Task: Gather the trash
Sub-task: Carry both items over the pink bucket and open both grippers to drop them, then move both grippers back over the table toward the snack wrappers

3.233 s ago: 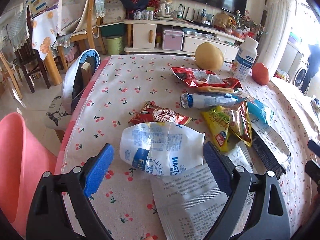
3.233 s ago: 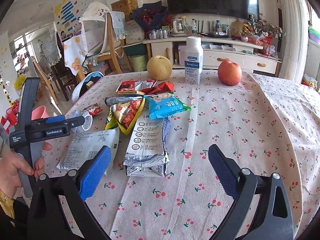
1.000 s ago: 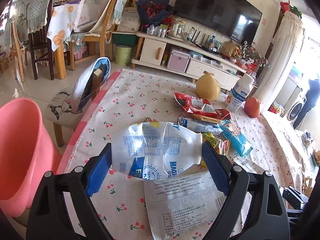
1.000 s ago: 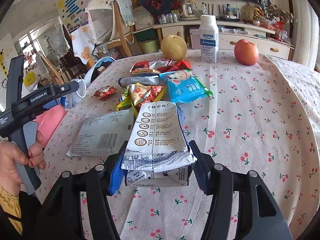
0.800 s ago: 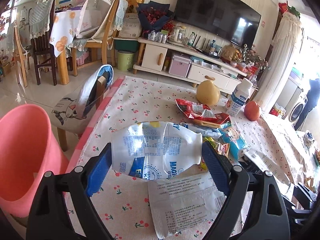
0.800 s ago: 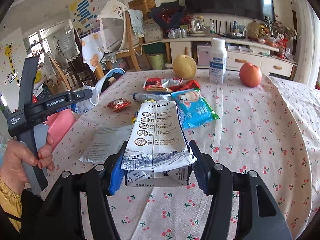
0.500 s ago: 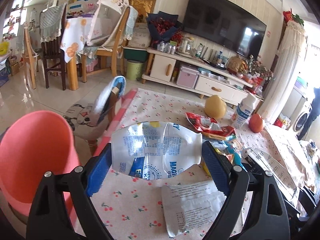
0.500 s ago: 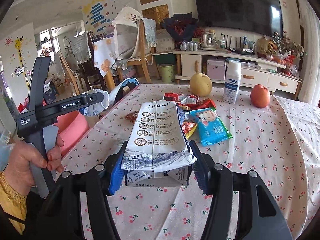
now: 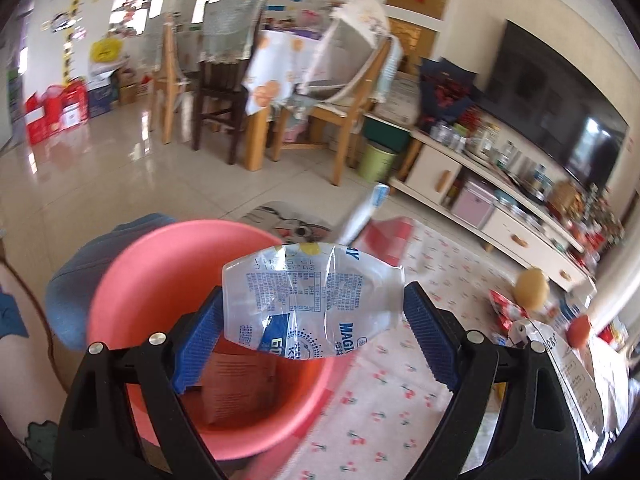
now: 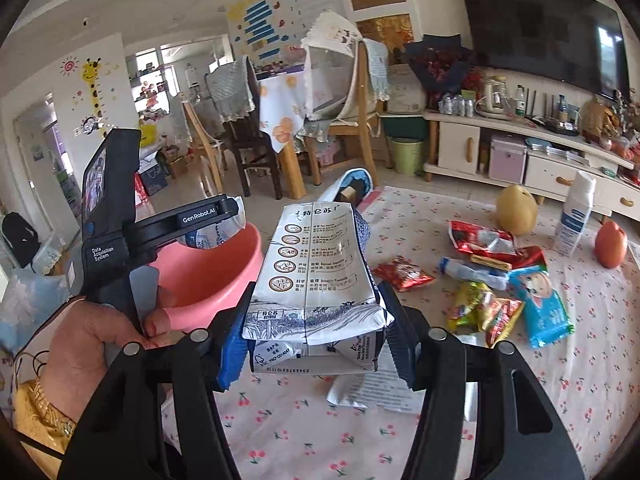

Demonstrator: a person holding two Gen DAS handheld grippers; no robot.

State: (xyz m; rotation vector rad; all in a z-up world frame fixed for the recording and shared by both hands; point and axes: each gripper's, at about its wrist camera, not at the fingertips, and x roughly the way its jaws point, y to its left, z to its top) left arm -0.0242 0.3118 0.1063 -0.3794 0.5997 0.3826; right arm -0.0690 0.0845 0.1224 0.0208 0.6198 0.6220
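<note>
Pretty light stuff: a crushed plastic bottle (image 9: 312,304) is pinched sideways by the left gripper (image 9: 312,332) over the pink bin (image 9: 132,280); a flattened carton (image 10: 320,280), squashy, is clamped near its base by the right gripper (image 10: 312,344).

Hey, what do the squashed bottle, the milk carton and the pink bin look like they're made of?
Squashed bottle: thin translucent plastic, glossy; creased and dented.
Milk carton: probably coated paperboard, faint sheen; folded seams, glued flaps.
Pink bin: likely moulded plastic, smooth and even in colour.

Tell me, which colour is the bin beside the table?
Pink; the bin shows best in the left wrist view.
</note>
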